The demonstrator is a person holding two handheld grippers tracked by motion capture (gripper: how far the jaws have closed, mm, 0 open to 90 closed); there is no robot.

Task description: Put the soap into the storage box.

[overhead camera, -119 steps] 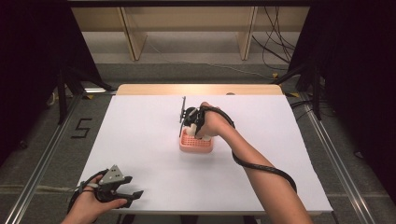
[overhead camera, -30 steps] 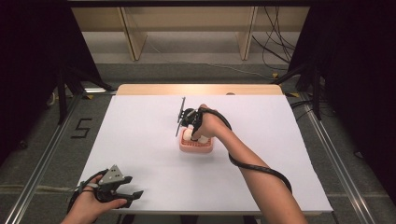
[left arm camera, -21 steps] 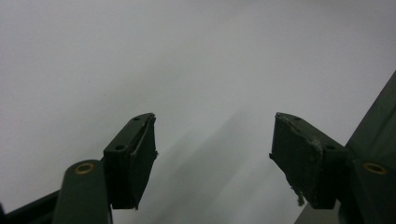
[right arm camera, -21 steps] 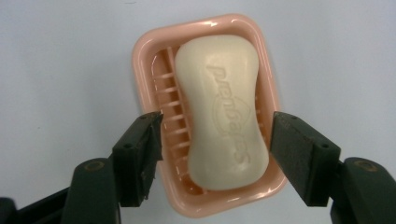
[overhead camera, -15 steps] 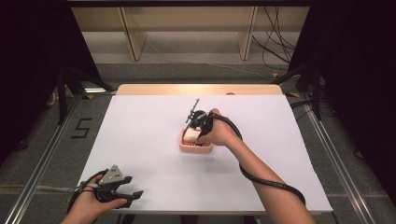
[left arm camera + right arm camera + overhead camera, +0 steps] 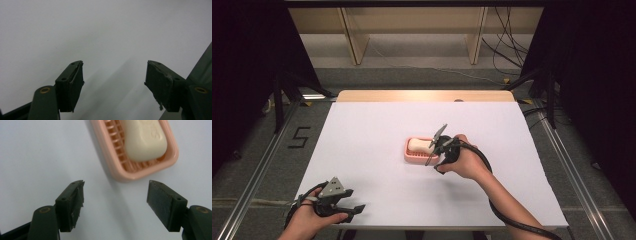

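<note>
A: Where is the soap (image 6: 419, 145) right now?

B: It lies in the pink soap dish (image 6: 413, 156), which sits on the white table (image 6: 362, 135) near the middle, a little toward the right edge. The cream bar rests on the slatted floor of the dish, toward its far end.

A: Any writing on it?

B: In the right tool view the bar (image 6: 145, 138) carries some embossed marks at its top, but they are too faint and cut off to read. The dish (image 6: 117, 157) bears no label that I can see. On the floor off the left edge of the table a black mark reads "5" (image 6: 299, 137).

A: And the right tool (image 6: 435, 145)?

B: Its jaws have just been opening and stand wide apart, with nothing between them. They hover just beside the near right side of the dish. In its own view the pads (image 6: 75, 202) frame bare table, with the dish's corner beyond them.

A: The left tool (image 6: 347, 207)?

B: It rests near the front left corner of the table, in the person's left hand (image 6: 309, 220), well apart from the dish. Its jaws are also open and empty, over plain white table surface (image 6: 100, 37).
</note>
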